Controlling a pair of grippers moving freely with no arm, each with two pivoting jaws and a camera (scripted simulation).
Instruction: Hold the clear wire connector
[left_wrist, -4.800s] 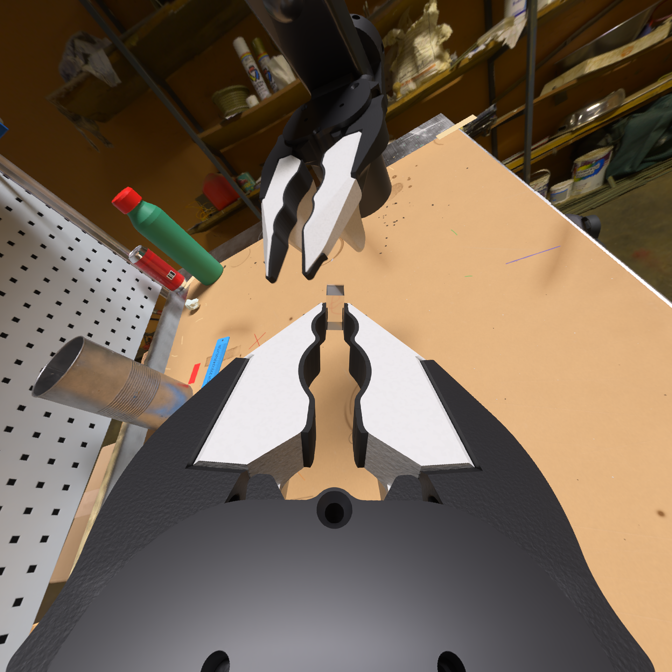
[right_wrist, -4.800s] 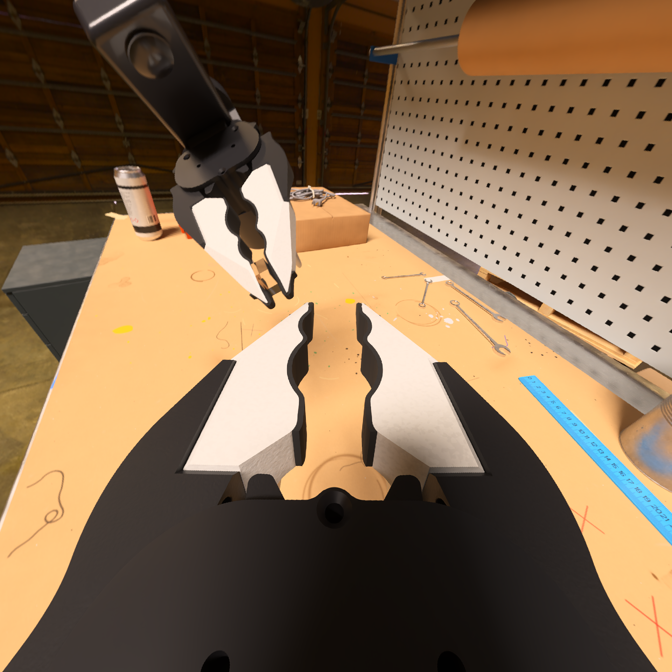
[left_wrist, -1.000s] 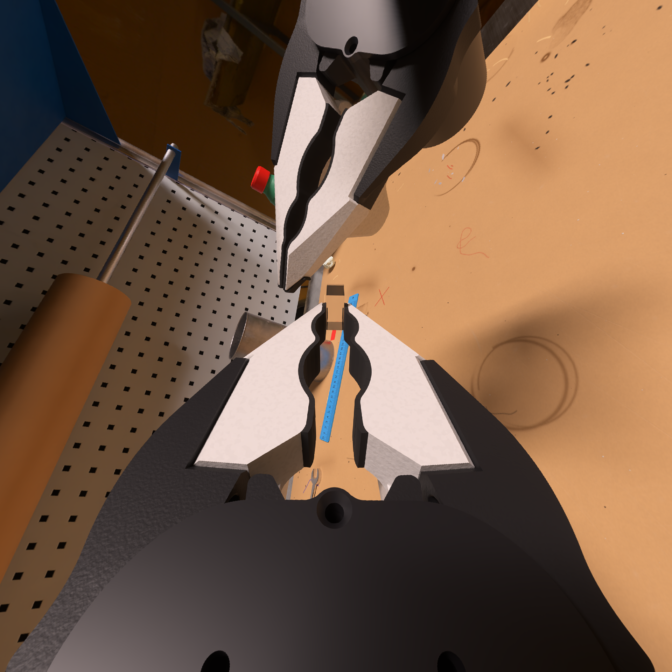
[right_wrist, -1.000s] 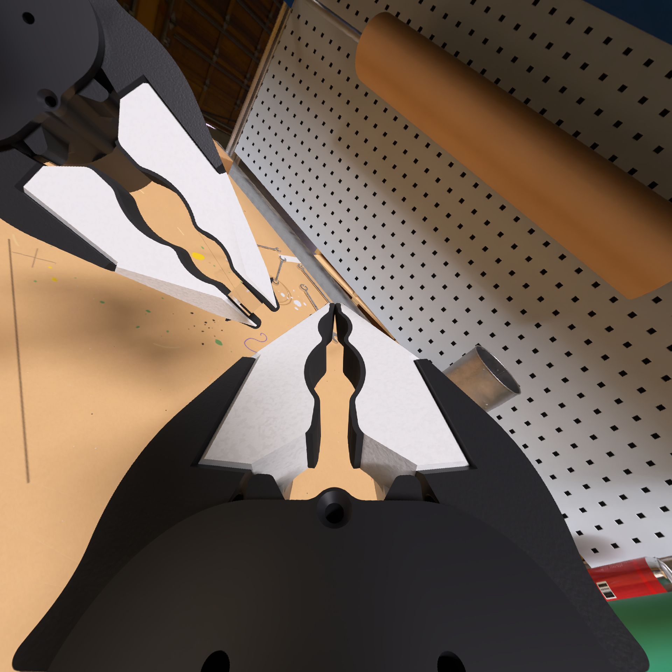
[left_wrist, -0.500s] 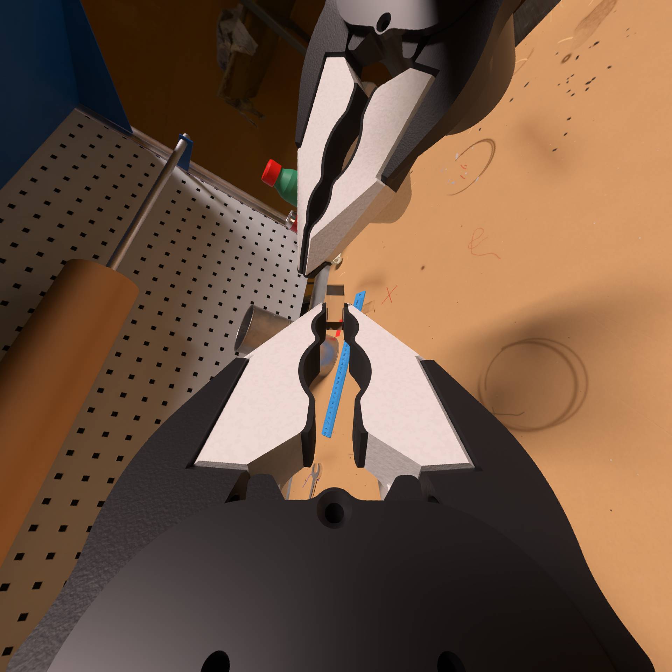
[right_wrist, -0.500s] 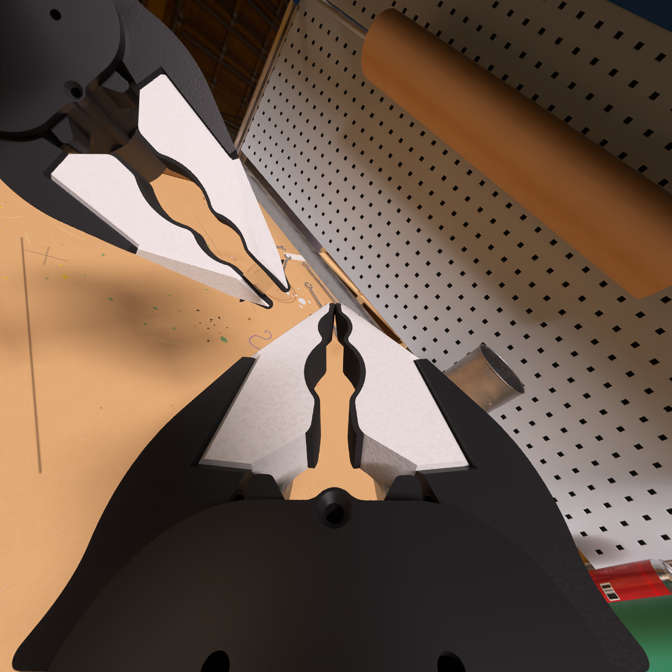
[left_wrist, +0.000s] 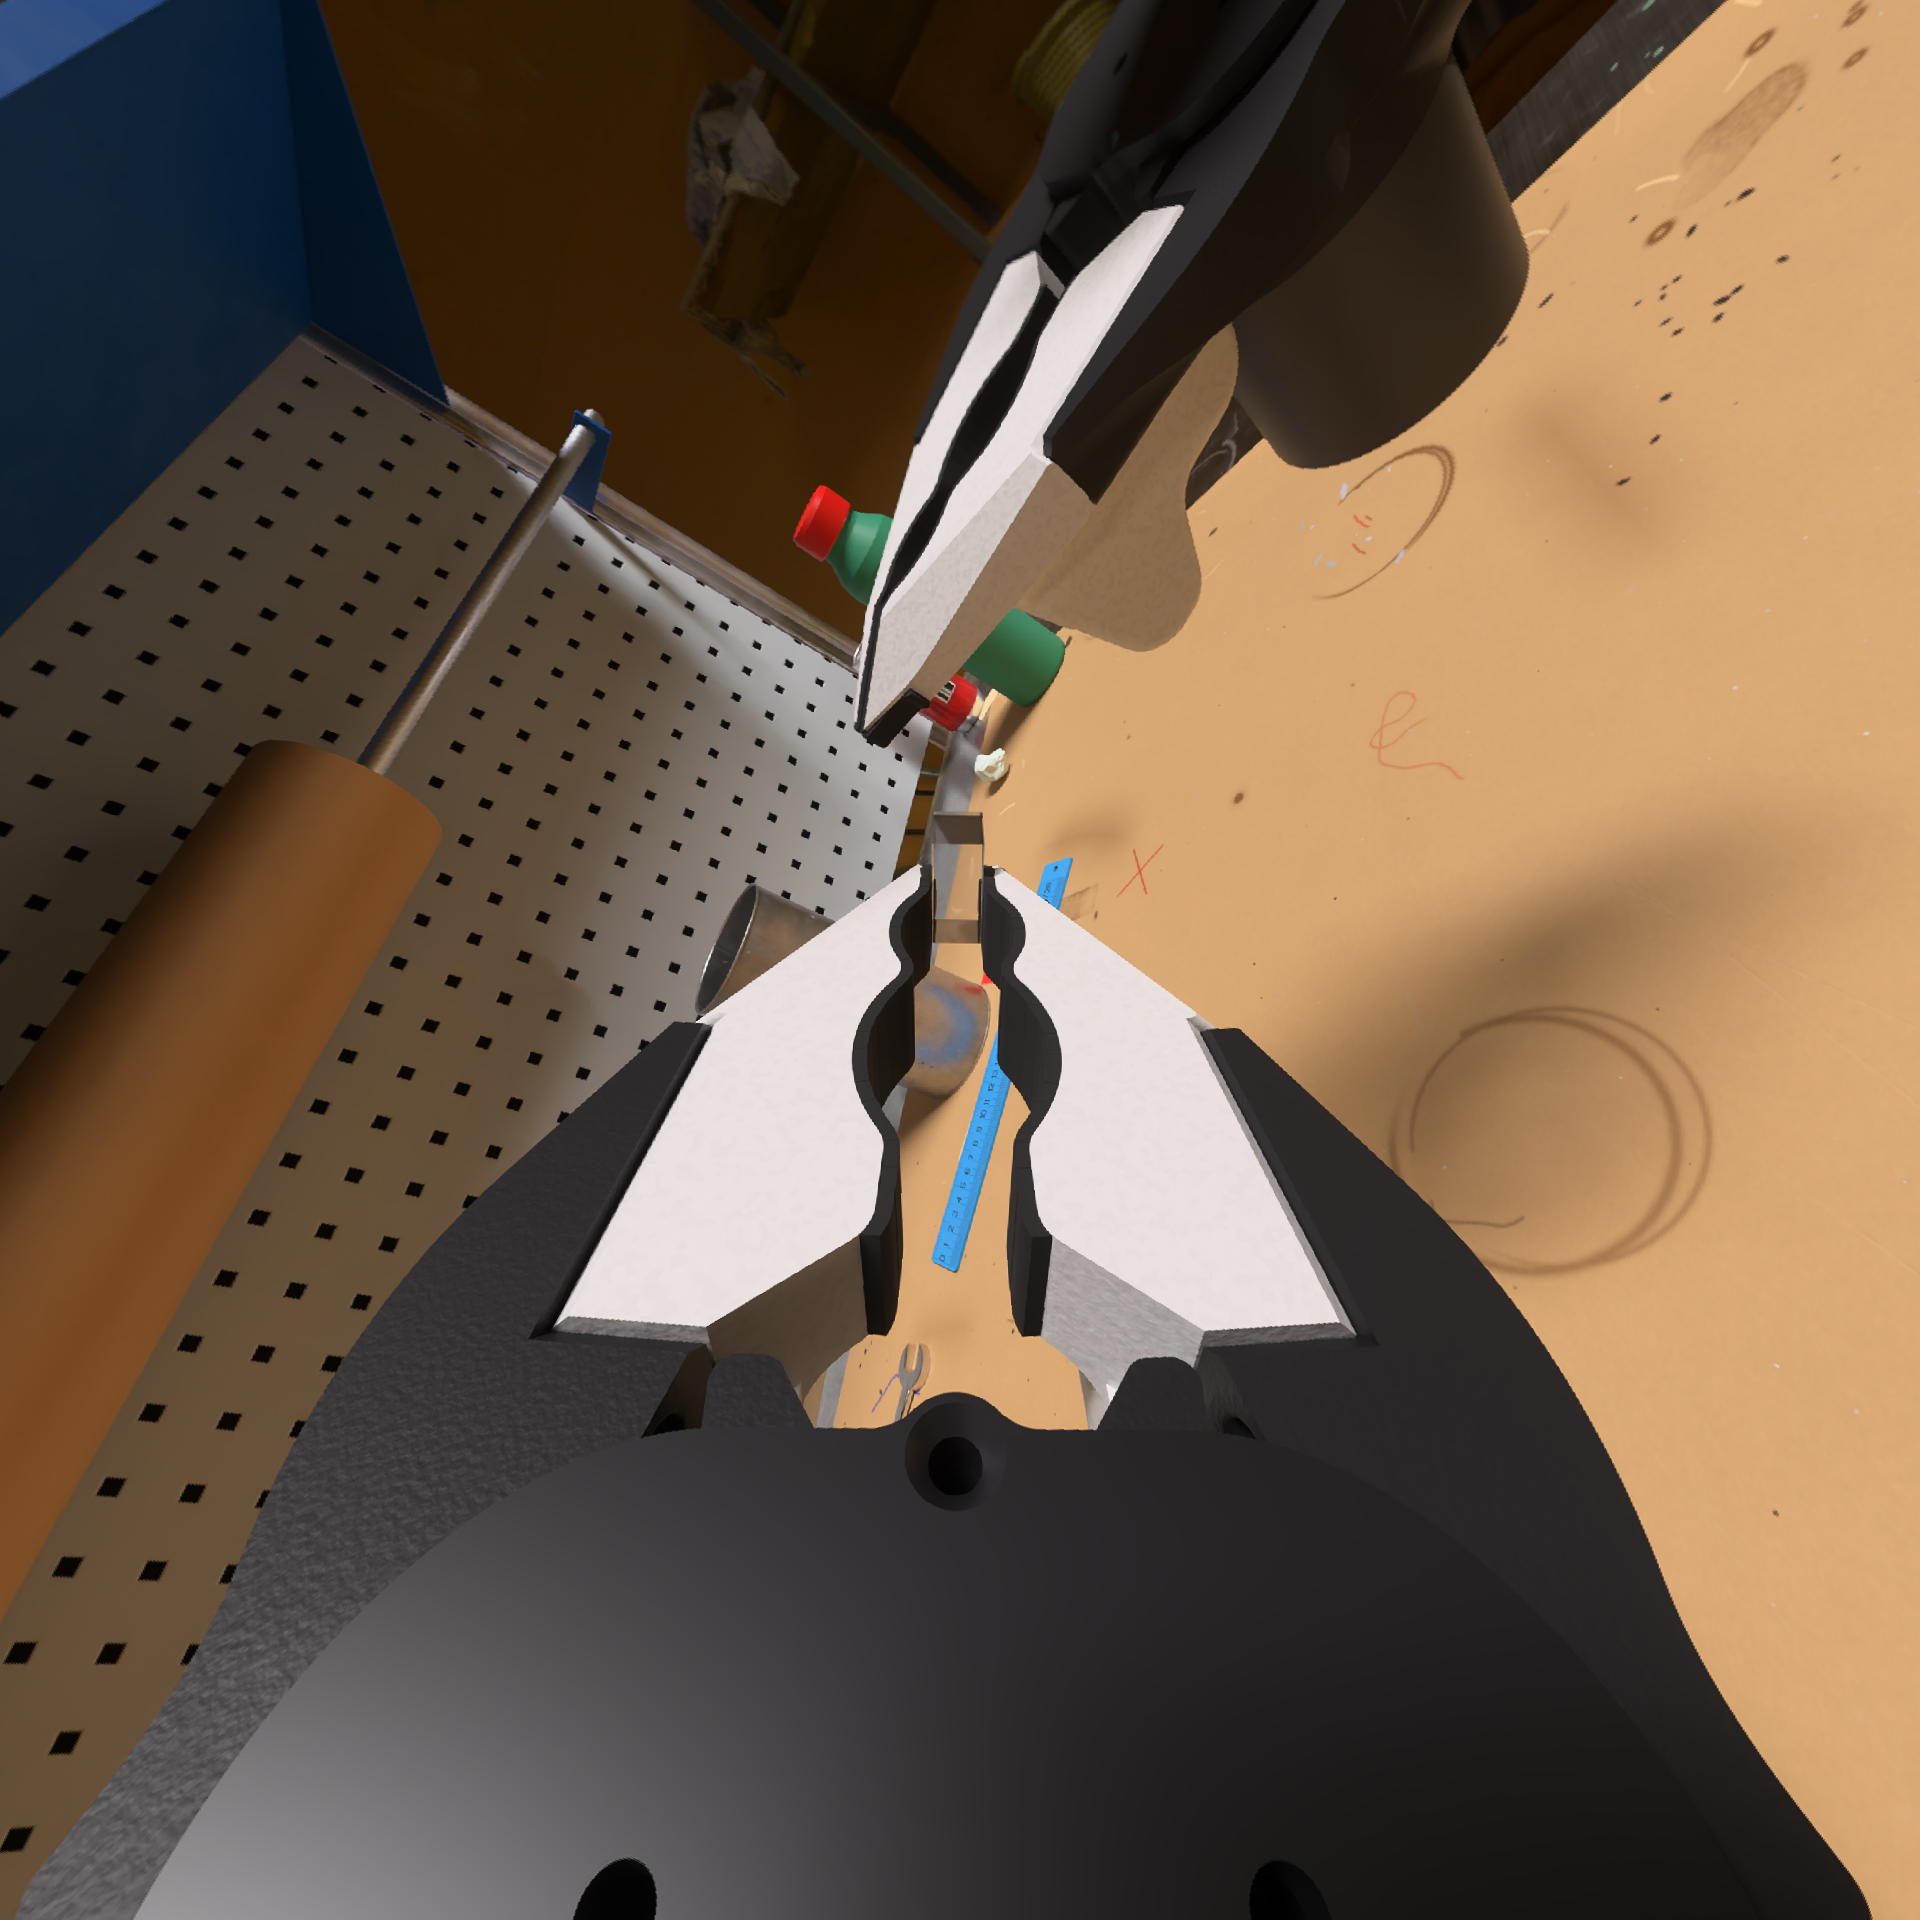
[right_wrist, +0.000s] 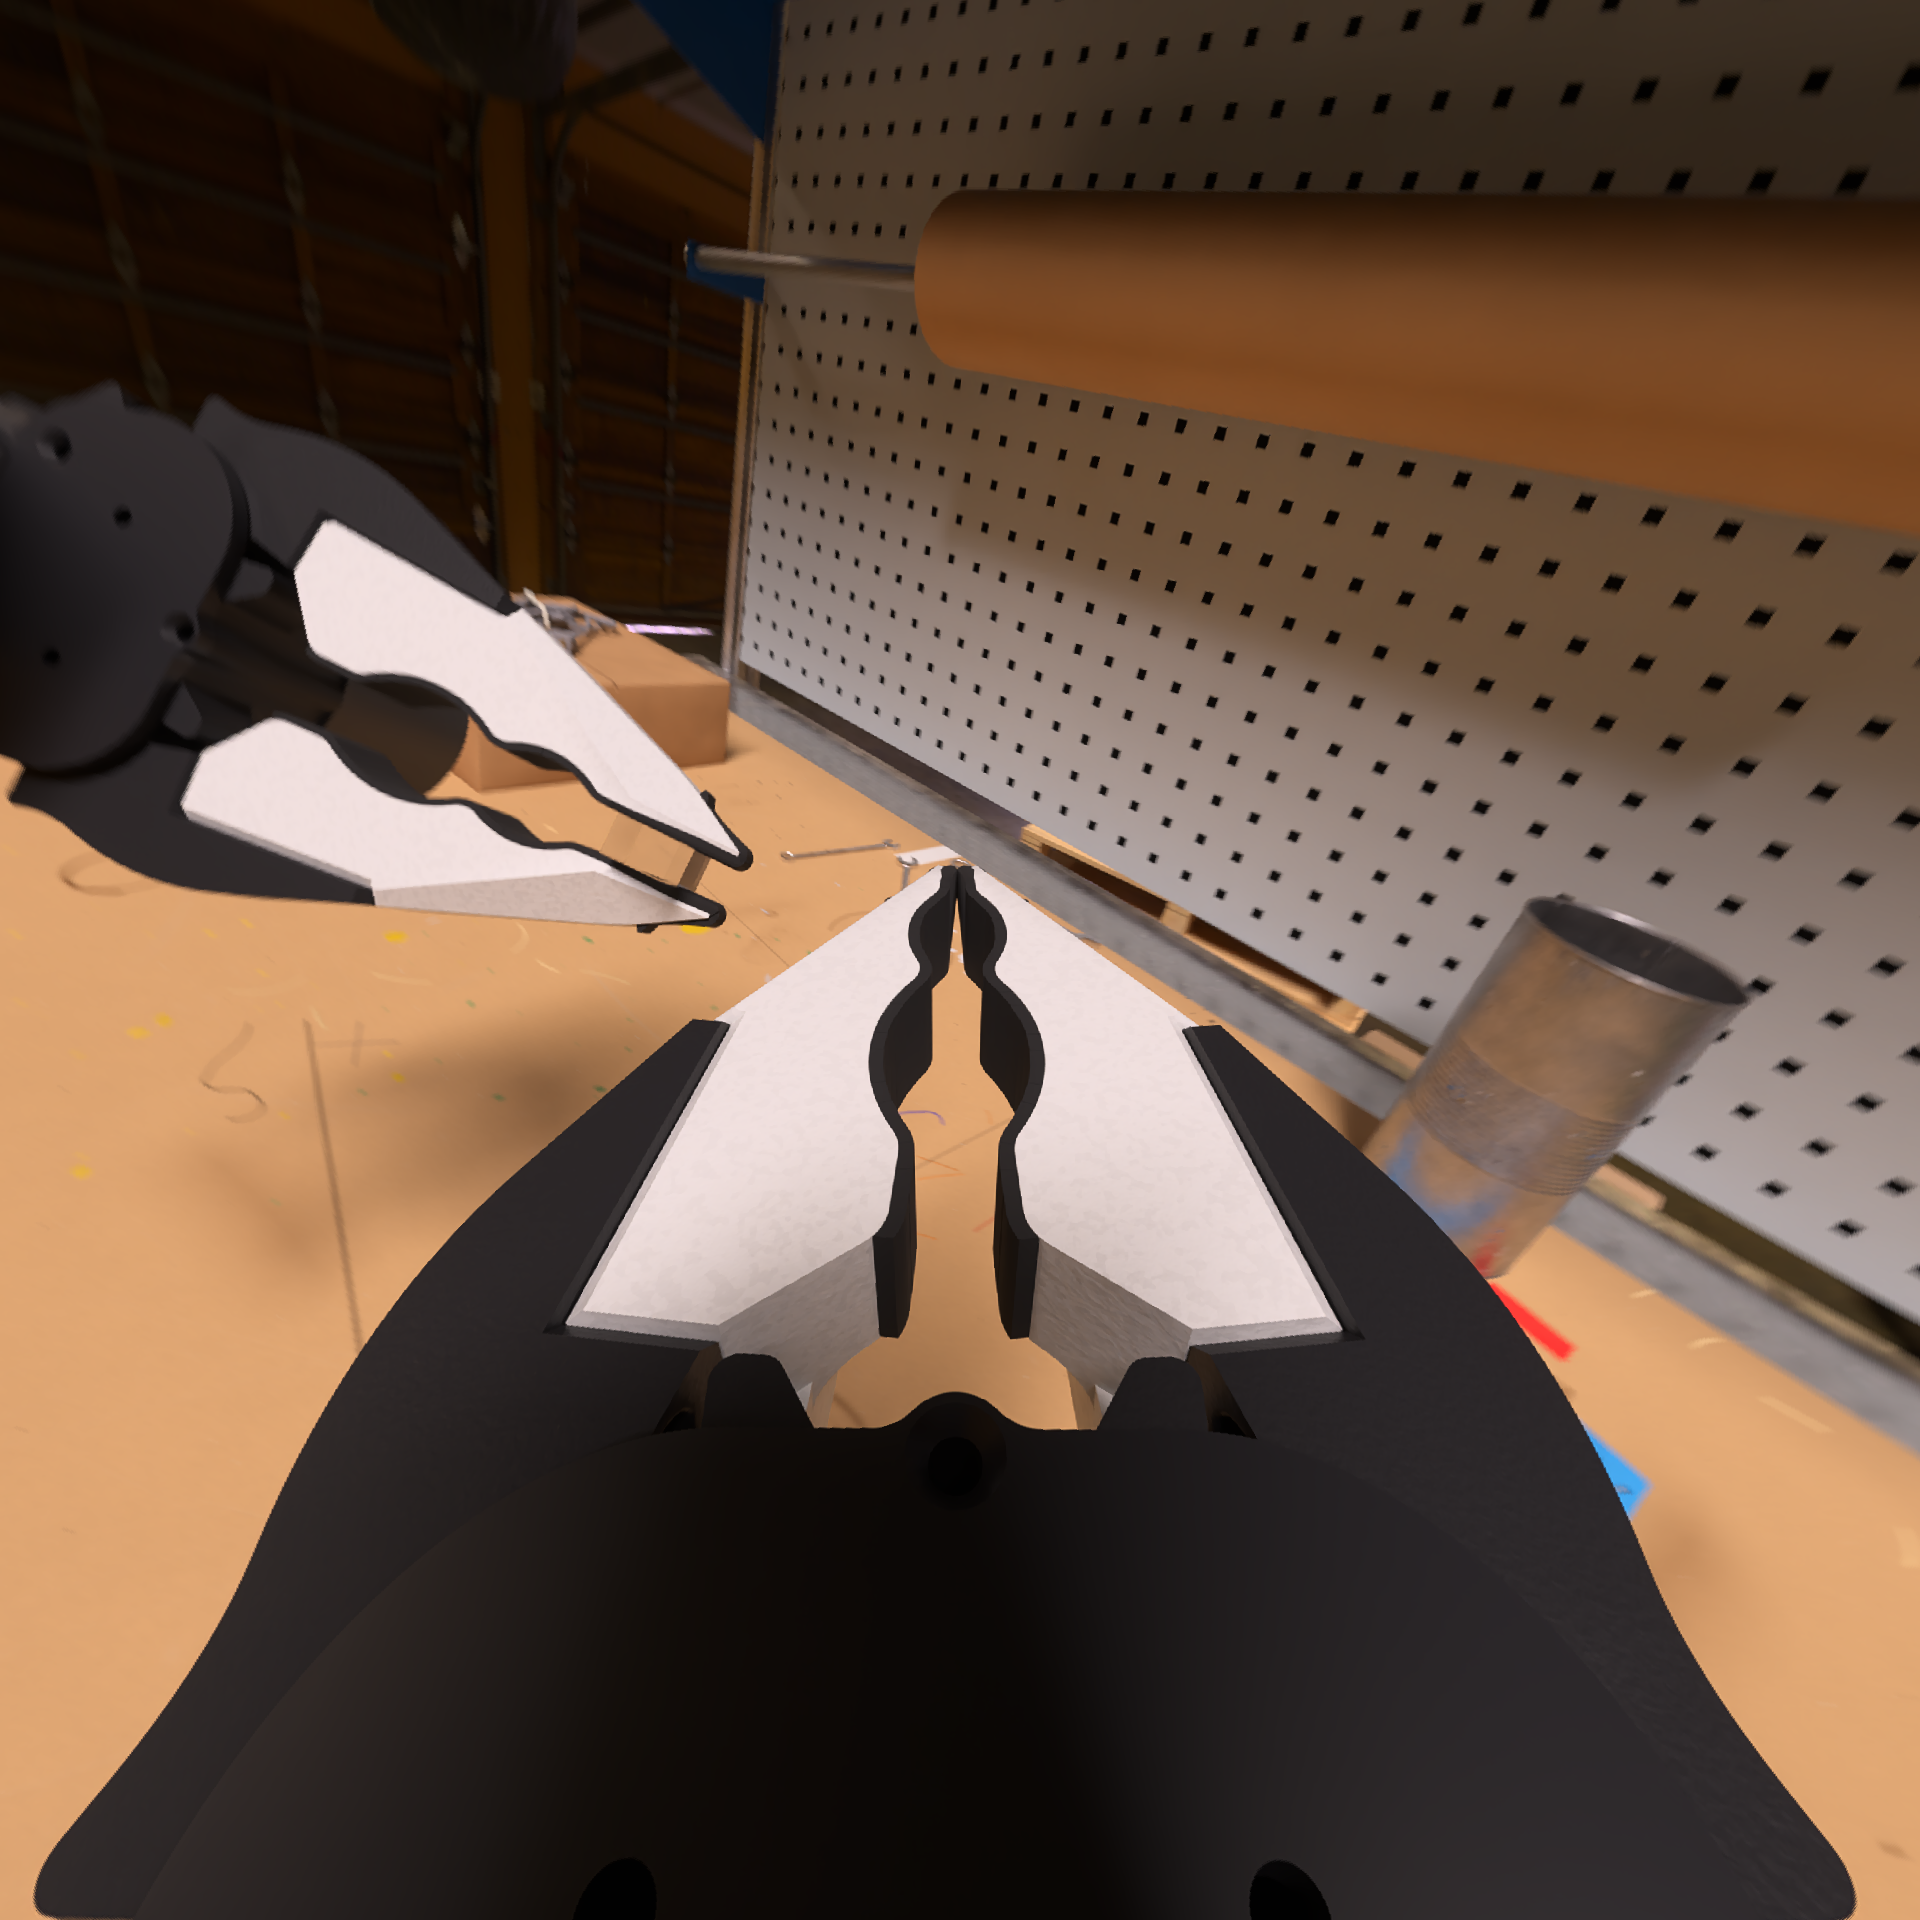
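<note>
My left gripper (left_wrist: 956, 878) is shut on the clear wire connector (left_wrist: 958, 847), a small see-through block pinched at the fingertips and sticking out past them, held above the tan bench (left_wrist: 1558, 779). In the right wrist view the left gripper (right_wrist: 730, 886) reaches in from the left with the connector (right_wrist: 670, 852) between its tips. My right gripper (right_wrist: 956, 881) is shut and empty, a short way to the right of those tips. It also shows in the left wrist view (left_wrist: 878, 727), above and beyond the connector, apart from it.
A white pegboard (right_wrist: 1247, 675) runs along the bench, with a brown paper roll (right_wrist: 1403, 343) on a rod. A metal pipe (right_wrist: 1558, 1060), a blue ruler (left_wrist: 971, 1164), a green bottle (left_wrist: 1013, 649), a cardboard box (right_wrist: 665, 696) and wrenches lie near it.
My right gripper, open 4.8 s ago, is shut now; in the last second it turned and drew back from the left tips. The left gripper has kept hold of the connector.
</note>
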